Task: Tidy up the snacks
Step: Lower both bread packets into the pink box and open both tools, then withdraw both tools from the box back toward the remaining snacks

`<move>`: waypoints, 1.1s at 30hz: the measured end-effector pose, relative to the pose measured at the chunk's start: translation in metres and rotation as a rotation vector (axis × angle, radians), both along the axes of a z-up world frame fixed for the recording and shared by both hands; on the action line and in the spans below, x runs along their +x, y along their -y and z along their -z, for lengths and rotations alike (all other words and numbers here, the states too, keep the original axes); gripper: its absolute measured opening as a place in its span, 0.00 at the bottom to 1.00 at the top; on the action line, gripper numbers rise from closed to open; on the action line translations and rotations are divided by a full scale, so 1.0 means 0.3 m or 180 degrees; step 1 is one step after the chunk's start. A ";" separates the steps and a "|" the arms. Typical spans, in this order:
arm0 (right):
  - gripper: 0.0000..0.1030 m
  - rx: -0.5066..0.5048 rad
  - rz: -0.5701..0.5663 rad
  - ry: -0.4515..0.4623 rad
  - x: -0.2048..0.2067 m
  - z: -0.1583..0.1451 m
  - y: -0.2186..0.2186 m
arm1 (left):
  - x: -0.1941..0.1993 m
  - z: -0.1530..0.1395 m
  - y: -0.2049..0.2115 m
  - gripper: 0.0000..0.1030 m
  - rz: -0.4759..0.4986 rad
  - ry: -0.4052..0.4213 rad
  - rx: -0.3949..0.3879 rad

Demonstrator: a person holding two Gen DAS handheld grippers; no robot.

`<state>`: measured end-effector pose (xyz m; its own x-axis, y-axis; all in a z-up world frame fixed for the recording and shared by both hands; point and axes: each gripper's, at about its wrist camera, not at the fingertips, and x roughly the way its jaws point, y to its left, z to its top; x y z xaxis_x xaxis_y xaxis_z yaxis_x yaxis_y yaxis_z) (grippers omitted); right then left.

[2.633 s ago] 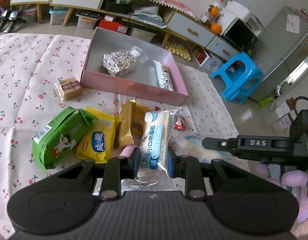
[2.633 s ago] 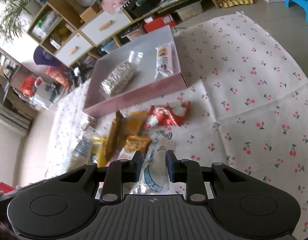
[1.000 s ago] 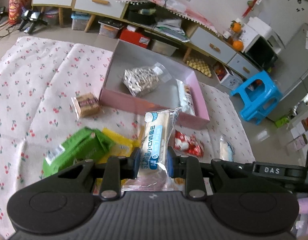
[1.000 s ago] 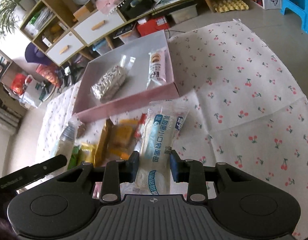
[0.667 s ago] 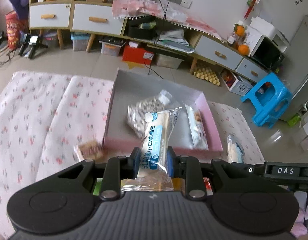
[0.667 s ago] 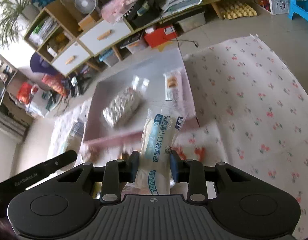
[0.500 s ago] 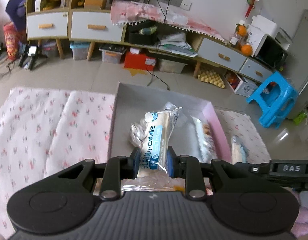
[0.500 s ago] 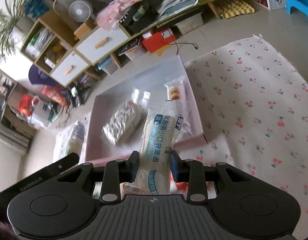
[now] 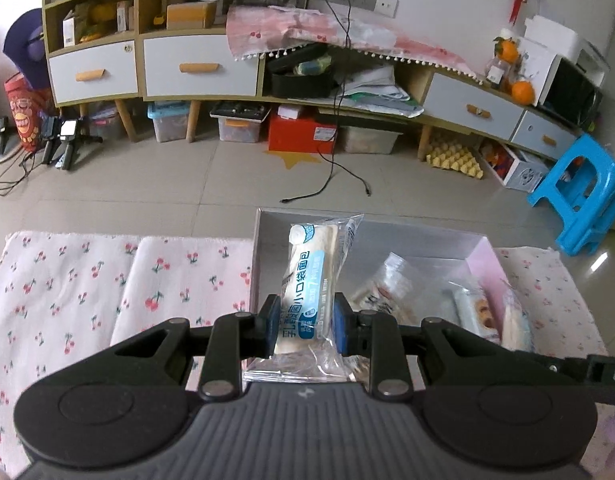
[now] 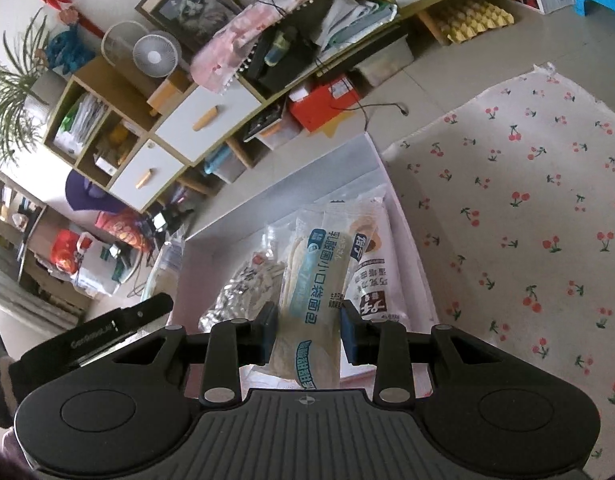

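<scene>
Jaws on the left gripper [image 9: 306,322] are pinching a bread packet [image 9: 311,280], the right gripper [image 10: 308,330] is clamping another bread packet [image 10: 315,292], both hanging over the pink box [image 9: 483,264] holding a silvery snack bag [image 10: 243,292] on the cherry-print cloth [image 9: 107,280].

bread packs [image 9: 313,280] [image 10: 315,280]: clear-wrapped, blue-labelled, upright | over pink box [image 9: 483,264]
</scene>
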<state>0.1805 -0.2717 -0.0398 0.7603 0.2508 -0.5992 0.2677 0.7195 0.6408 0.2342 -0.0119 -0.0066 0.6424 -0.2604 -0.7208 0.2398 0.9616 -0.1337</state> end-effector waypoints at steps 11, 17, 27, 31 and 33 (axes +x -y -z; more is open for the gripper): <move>0.32 0.0073 0.0042 0.0102 0.038 0.031 -0.020 | 0.060 0.045 0.049 0.24 0.0146 -0.0014 0.0133; 0.33 0.0080 0.0027 0.0152 0.045 0.024 -0.019 | 0.069 0.049 0.050 0.29 0.0138 0.0009 0.0112; 0.63 0.0123 0.0062 0.0031 0.036 0.029 -0.003 | 0.041 0.020 0.061 0.66 0.0158 0.0147 0.0135; 0.69 0.0096 0.0052 0.0029 0.020 0.018 -0.001 | 0.019 0.006 0.066 0.74 0.0163 0.0156 0.0161; 0.74 0.0044 0.0040 0.0041 0.007 0.006 -0.003 | 0.004 -0.004 0.062 0.79 0.0157 0.0150 0.0164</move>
